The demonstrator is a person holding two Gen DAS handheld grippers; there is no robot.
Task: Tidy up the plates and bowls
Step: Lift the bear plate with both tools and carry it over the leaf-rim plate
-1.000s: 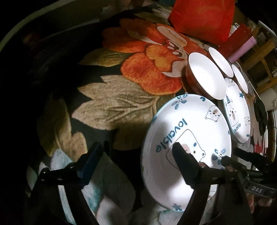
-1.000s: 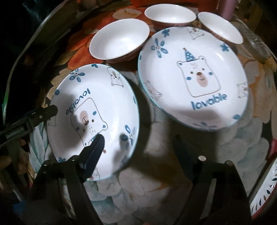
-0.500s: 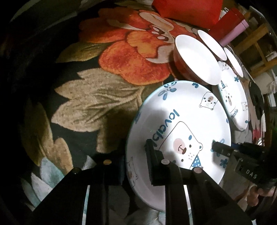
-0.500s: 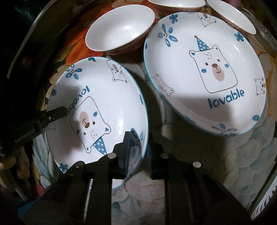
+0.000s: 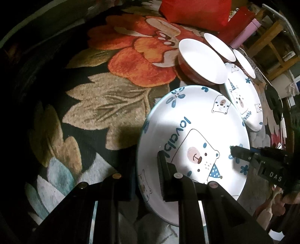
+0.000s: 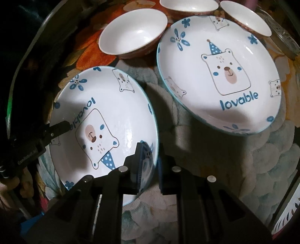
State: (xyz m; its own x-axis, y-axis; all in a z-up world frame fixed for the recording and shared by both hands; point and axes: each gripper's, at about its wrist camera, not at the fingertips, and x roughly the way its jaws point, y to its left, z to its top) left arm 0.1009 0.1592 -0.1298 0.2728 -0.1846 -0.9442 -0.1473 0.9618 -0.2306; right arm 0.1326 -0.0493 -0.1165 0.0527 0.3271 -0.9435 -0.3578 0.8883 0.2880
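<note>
- The left gripper (image 5: 148, 180) pinches the rim of the near bear plate (image 5: 196, 120). One finger is inside the plate and one is under its edge.
- The right gripper (image 6: 150, 169) pinches the other side of the same plate (image 6: 105, 116), one finger on each side of the rim.
- Each camera sees the other gripper's tip across the plate.
- Only the right view shows the far bear plate (image 6: 243, 62) whole, ahead and to the right of the fingers.
- Three white bowls (image 6: 134, 33) sit past both plates. They look empty, and so do the plates.
- Only the left view shows the big orange flower on the cloth (image 5: 131, 62) and a red bag (image 5: 195, 13) far ahead.
</note>
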